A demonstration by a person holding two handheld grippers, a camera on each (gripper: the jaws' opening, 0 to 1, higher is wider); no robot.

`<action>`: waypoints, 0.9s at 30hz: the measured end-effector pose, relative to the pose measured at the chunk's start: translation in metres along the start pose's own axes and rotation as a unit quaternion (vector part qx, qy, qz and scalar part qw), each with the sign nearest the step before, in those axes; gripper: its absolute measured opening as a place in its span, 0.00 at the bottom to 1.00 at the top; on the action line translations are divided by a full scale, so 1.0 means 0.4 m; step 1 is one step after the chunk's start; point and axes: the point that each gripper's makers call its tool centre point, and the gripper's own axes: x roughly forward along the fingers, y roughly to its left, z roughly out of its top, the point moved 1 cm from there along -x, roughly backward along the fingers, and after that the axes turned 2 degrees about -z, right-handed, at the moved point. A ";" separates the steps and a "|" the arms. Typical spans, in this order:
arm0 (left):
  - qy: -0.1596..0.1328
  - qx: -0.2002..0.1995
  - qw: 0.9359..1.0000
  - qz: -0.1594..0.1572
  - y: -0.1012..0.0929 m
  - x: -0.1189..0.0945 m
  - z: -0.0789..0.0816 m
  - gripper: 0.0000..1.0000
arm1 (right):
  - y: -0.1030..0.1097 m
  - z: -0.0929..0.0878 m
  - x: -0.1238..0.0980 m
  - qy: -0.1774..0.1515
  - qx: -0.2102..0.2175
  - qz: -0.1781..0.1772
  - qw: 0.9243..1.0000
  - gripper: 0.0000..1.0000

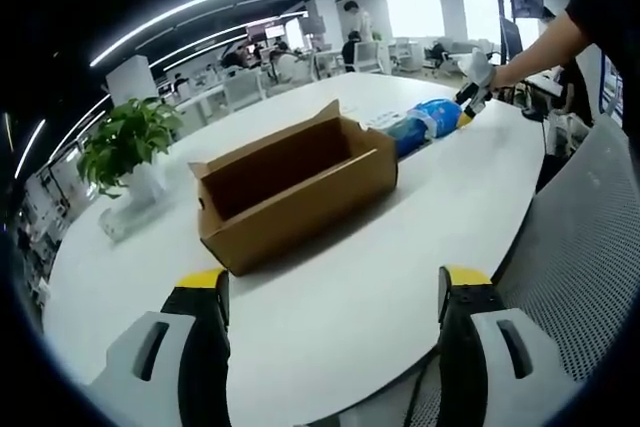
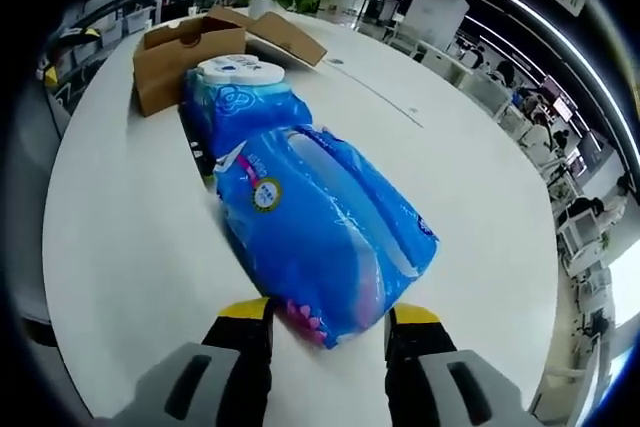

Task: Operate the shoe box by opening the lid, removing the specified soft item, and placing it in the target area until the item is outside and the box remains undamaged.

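The blue tissue pack (image 2: 320, 237) lies on the white table (image 2: 120, 247), outside the open shoe box (image 1: 290, 187). Right gripper (image 2: 328, 319) jaws clamp its near end. Left gripper (image 1: 335, 292) jaws stand apart, idle. Step: placement. Next, probably release.

One open cardboard box (image 1: 290, 192) is sitting on the one white table (image 1: 330, 317); beside the box, two blue packs (image 2: 320, 227) are lying, and one potted plant (image 1: 125, 152) is standing
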 end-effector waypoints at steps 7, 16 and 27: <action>-0.007 0.000 1.000 0.000 0.001 -0.003 0.007 0.86 | 0.001 0.004 -0.021 -0.002 0.003 -0.007 1.000 0.41; -0.023 -0.006 1.000 -0.001 0.001 -0.008 0.021 0.86 | -0.012 0.015 -0.076 -0.003 0.003 -0.021 1.000 0.43; -0.044 -0.013 0.999 0.004 0.009 -0.017 0.040 0.86 | -0.010 0.098 -0.150 -0.015 -0.023 -0.009 1.000 0.46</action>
